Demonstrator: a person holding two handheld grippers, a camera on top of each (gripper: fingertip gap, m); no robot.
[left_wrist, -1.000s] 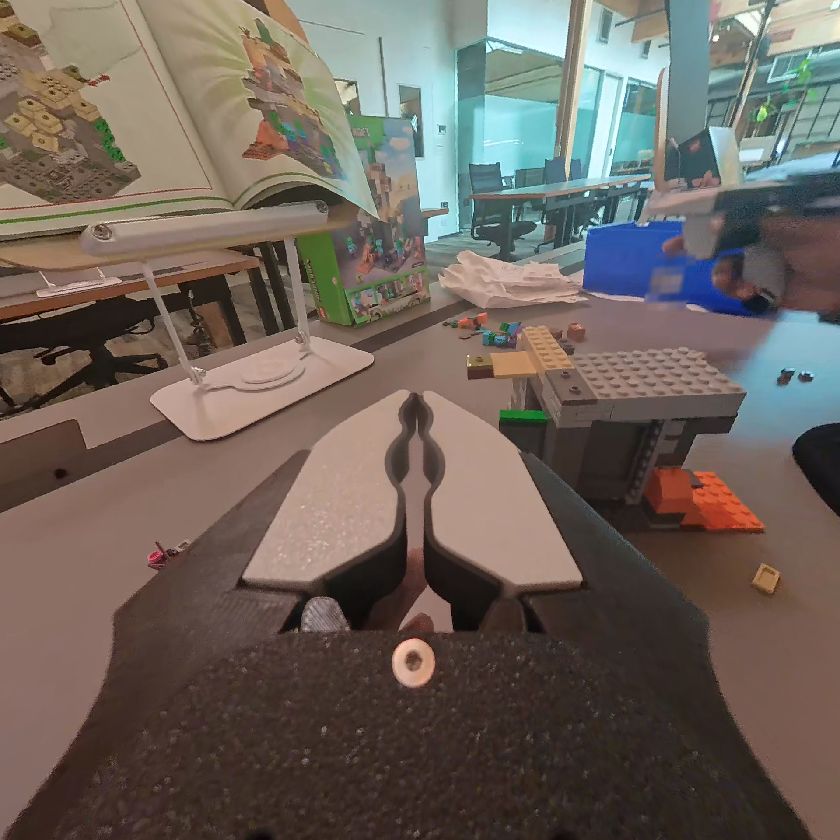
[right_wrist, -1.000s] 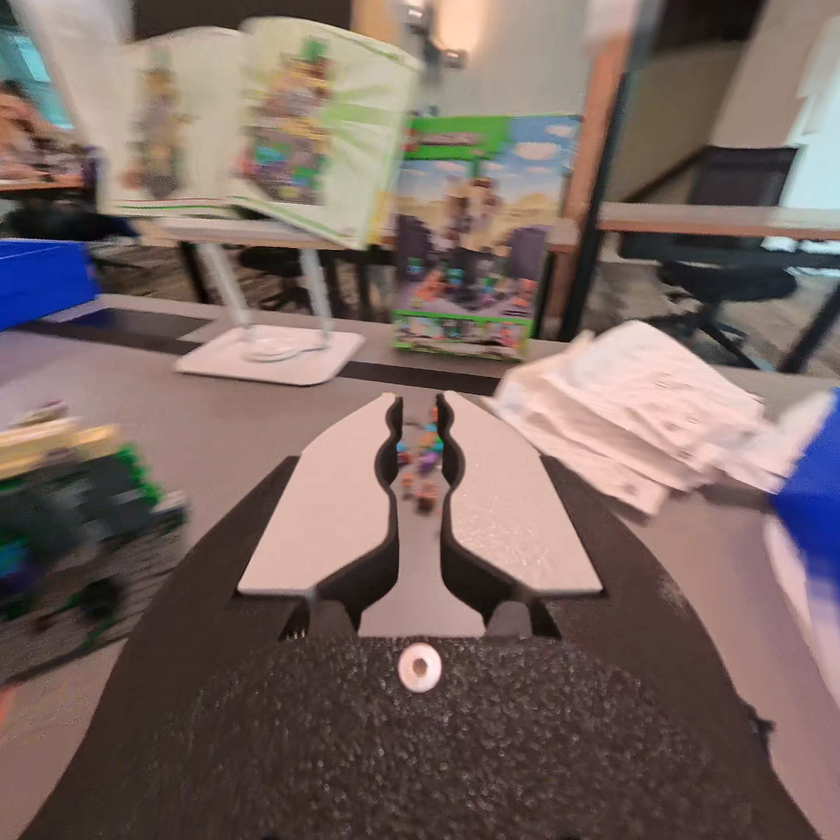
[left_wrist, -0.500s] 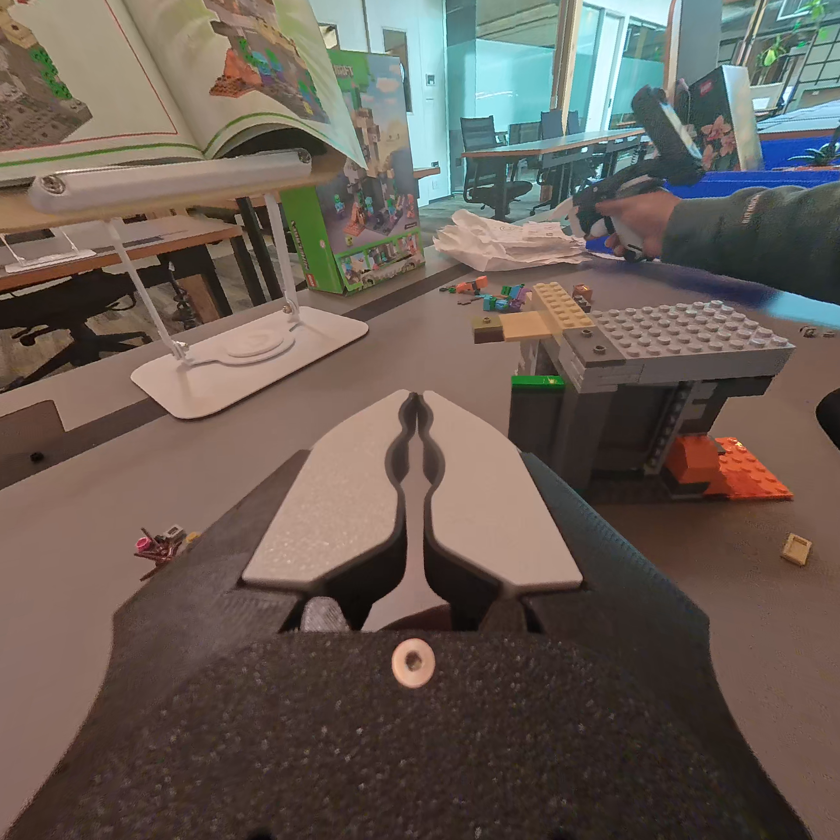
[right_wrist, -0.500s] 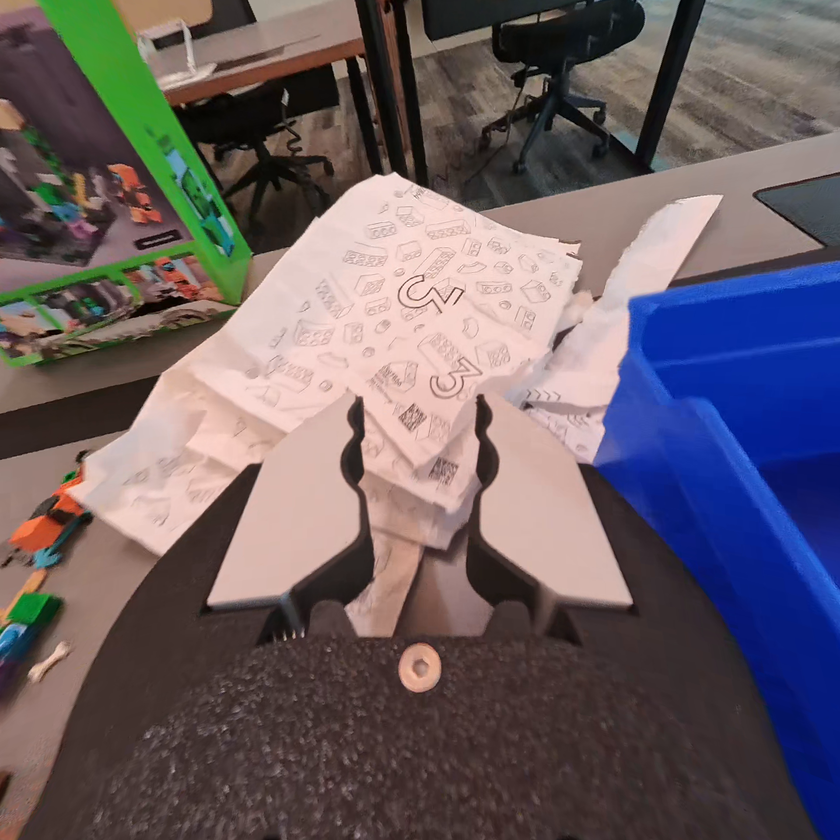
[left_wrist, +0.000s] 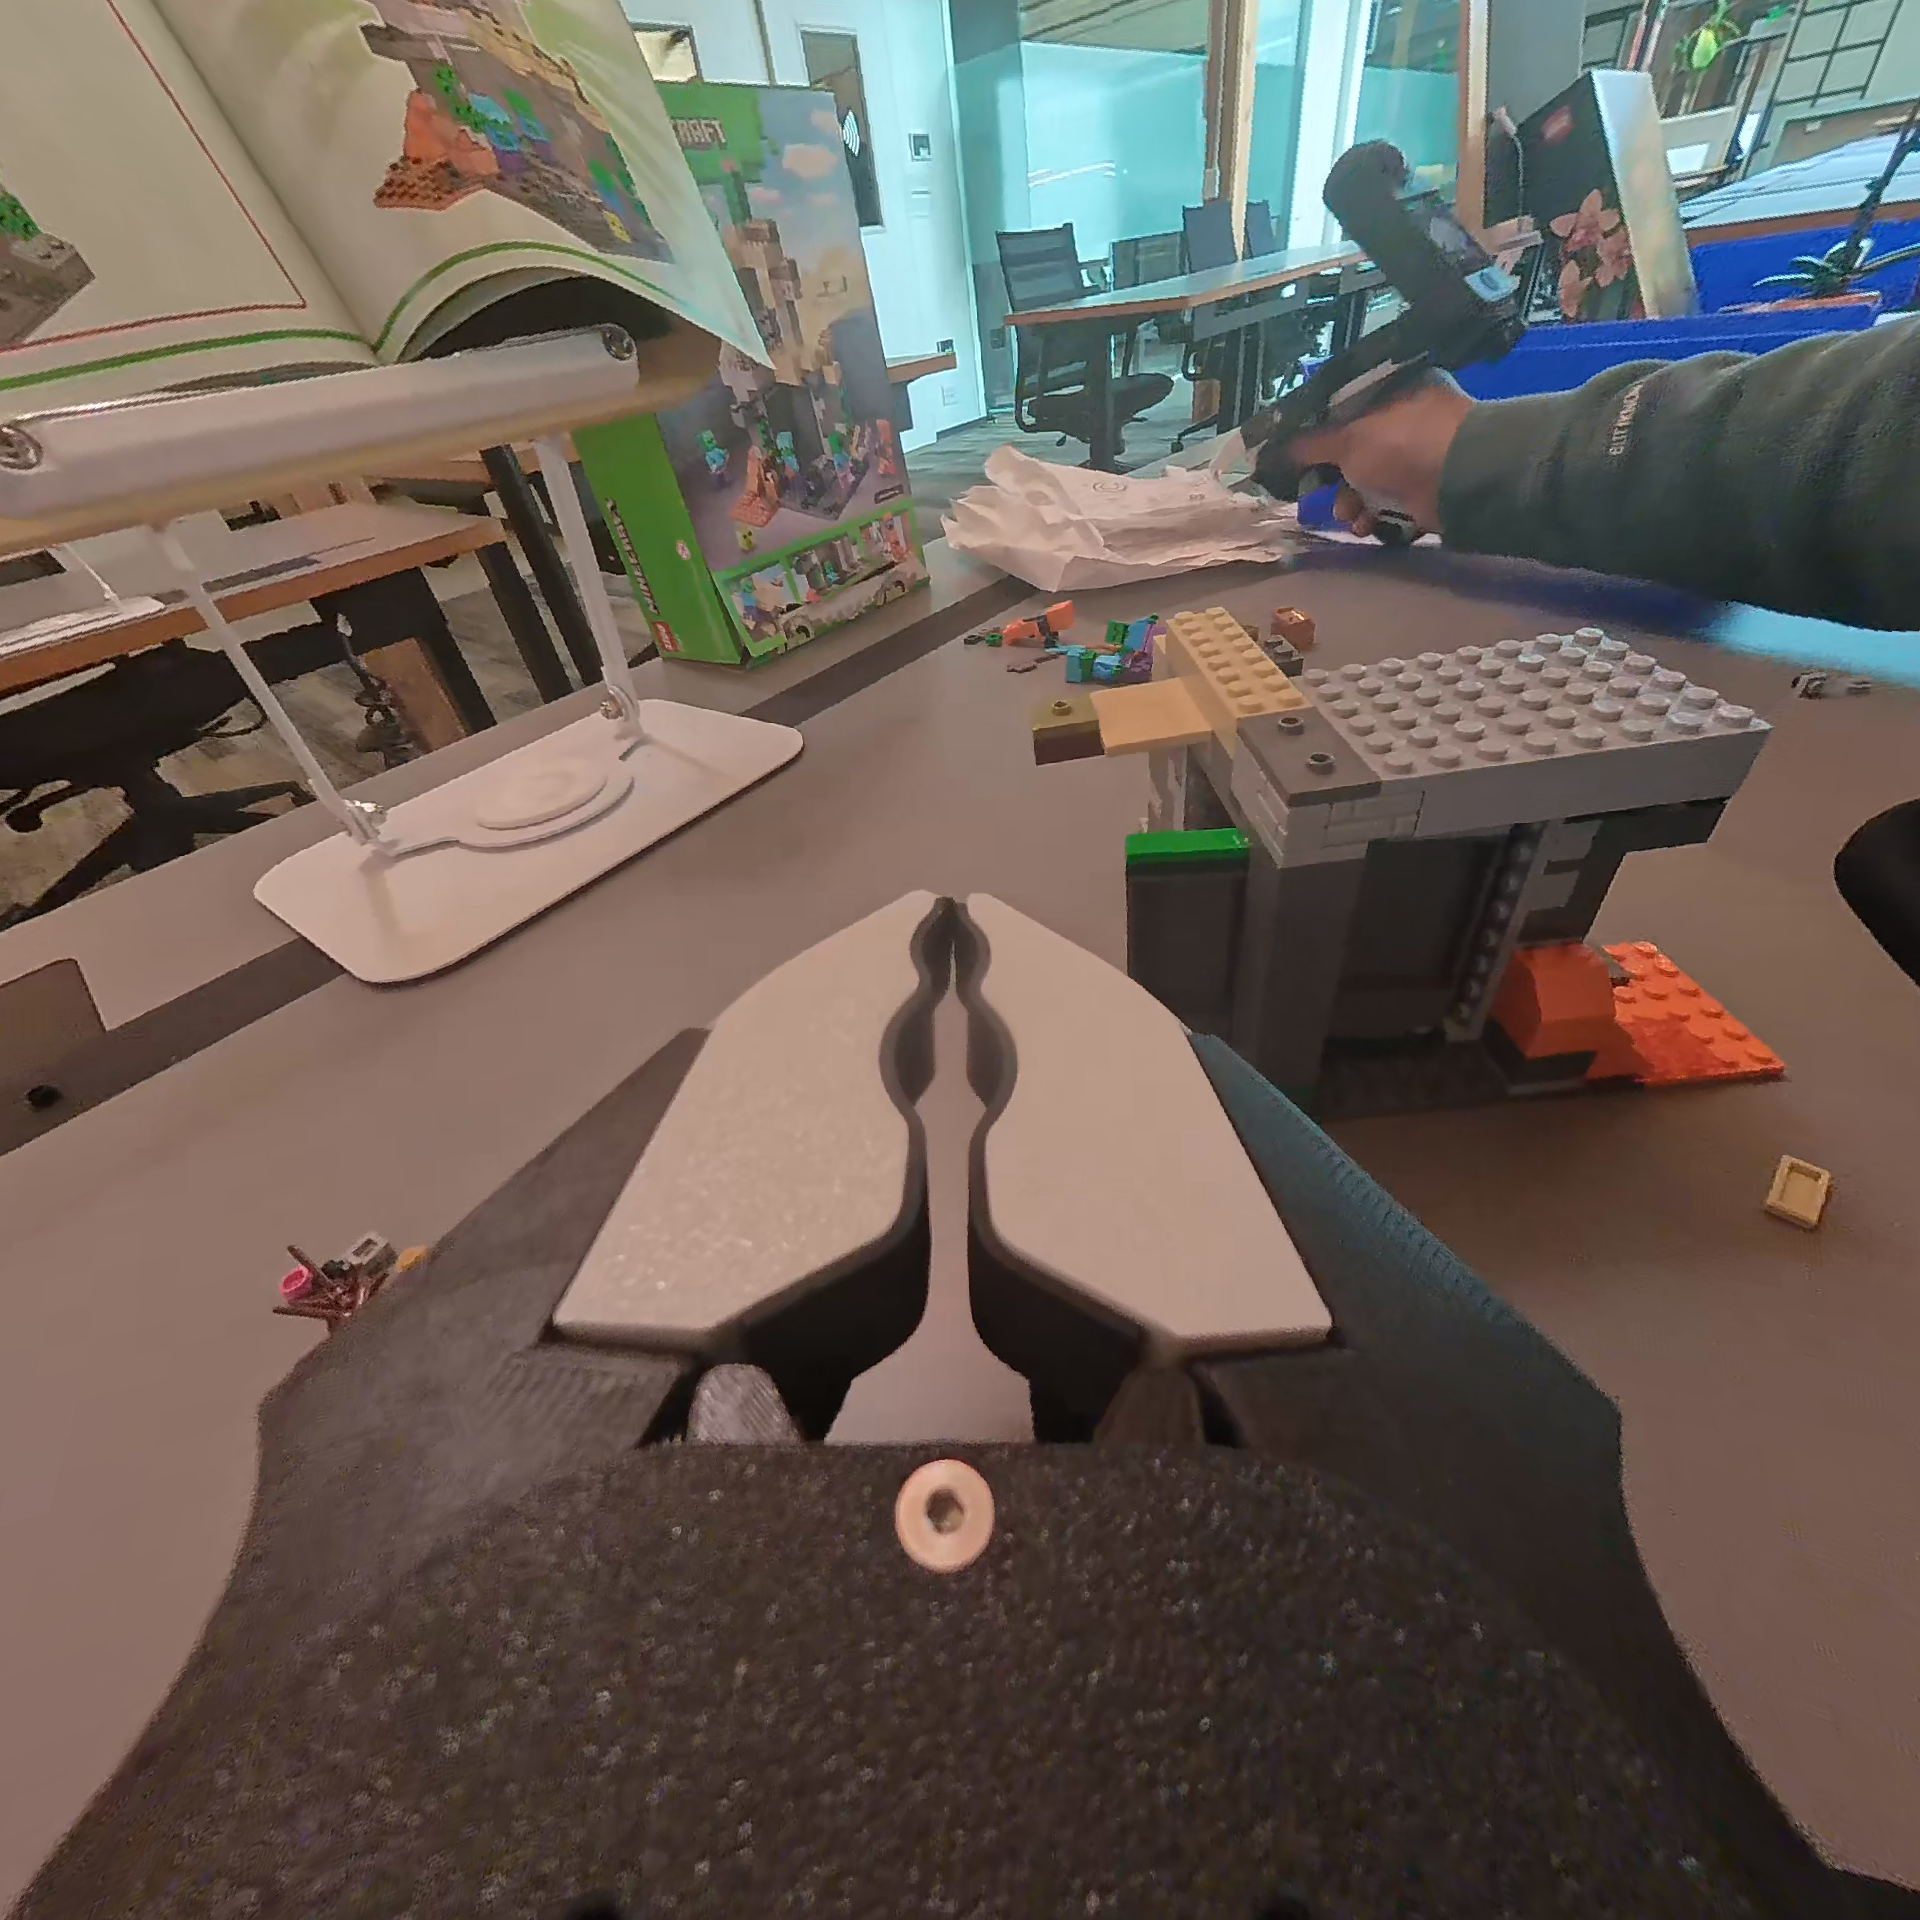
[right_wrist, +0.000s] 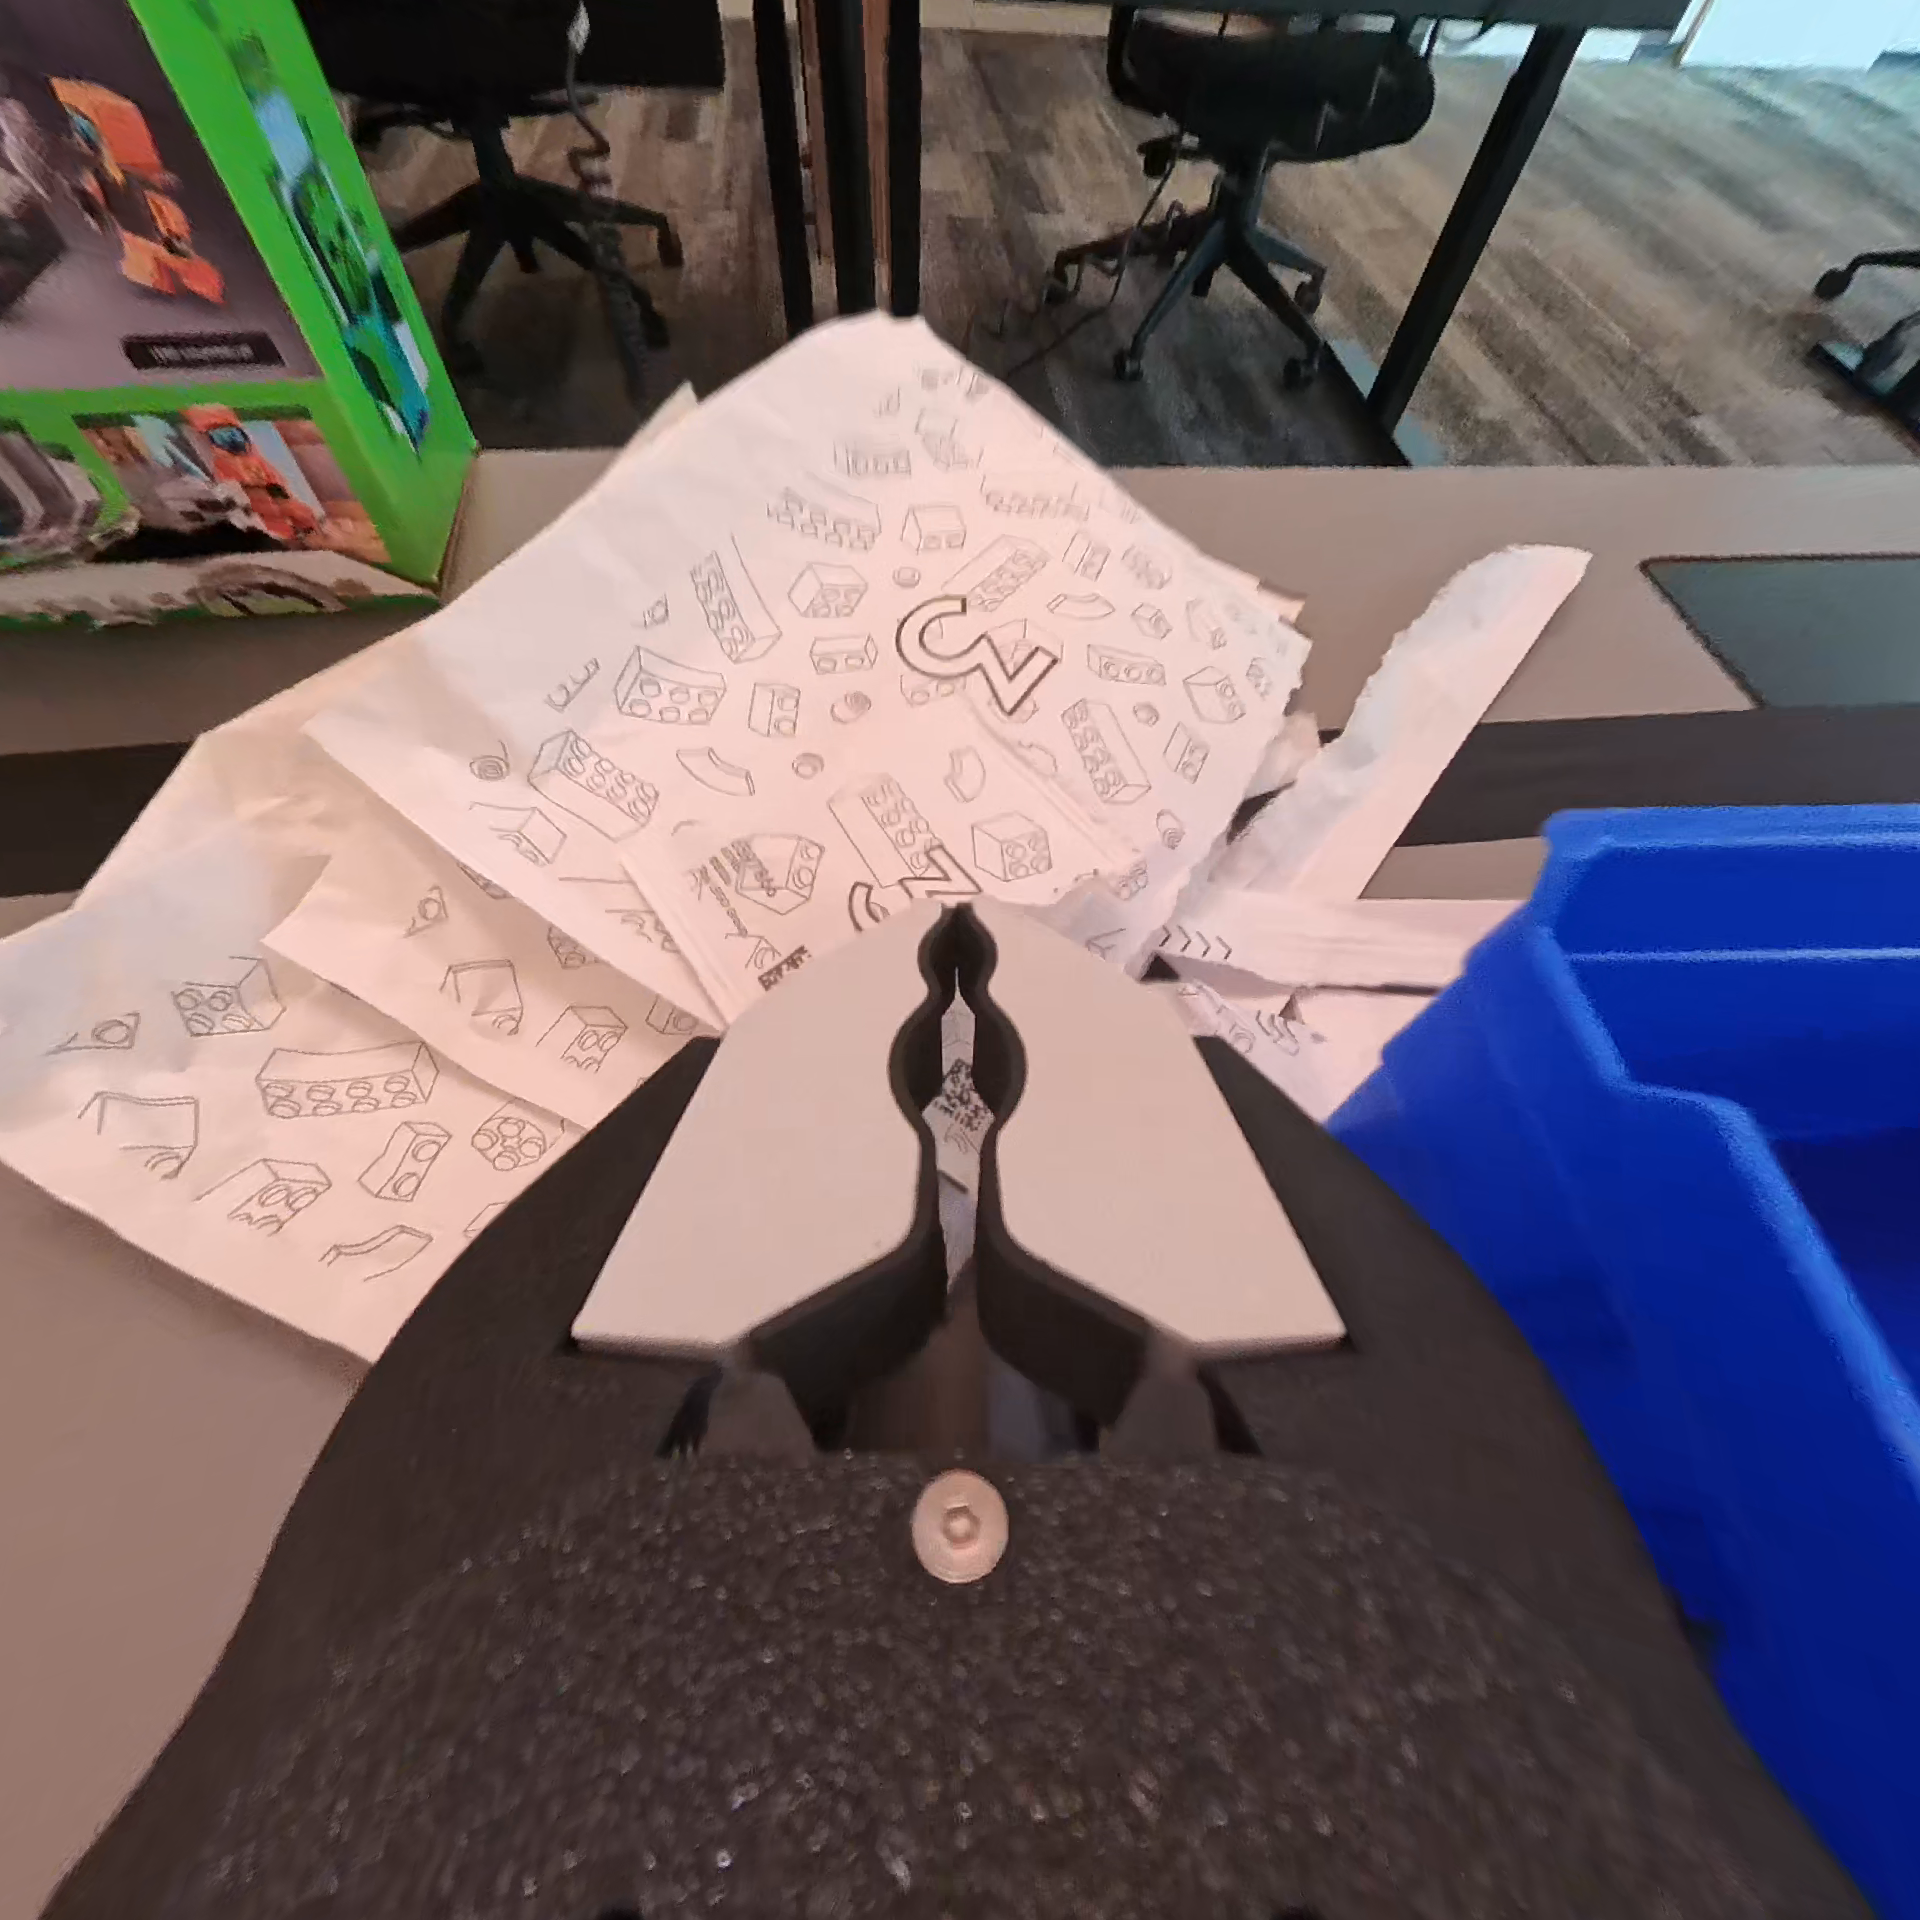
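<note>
Here the left gripper (left_wrist: 951, 906) hovers low over the grey surface (left_wrist: 727, 883), its fingers clenched on nothing. Just right of it stands a grey brick building (left_wrist: 1455, 831) with an orange plate (left_wrist: 1673, 1023) at its foot; a small tan tile (left_wrist: 1797, 1193) lies nearby. Farther off sit loose bricks (left_wrist: 1101, 649), a white book stand (left_wrist: 520, 831) and a green box (left_wrist: 769, 436). At the far edge, the right gripper (right_wrist: 958, 914) has its fingers clenched on a printed white paper bag (right_wrist: 831, 675) from the pile, beside a blue bin (right_wrist: 1714, 1143).
</note>
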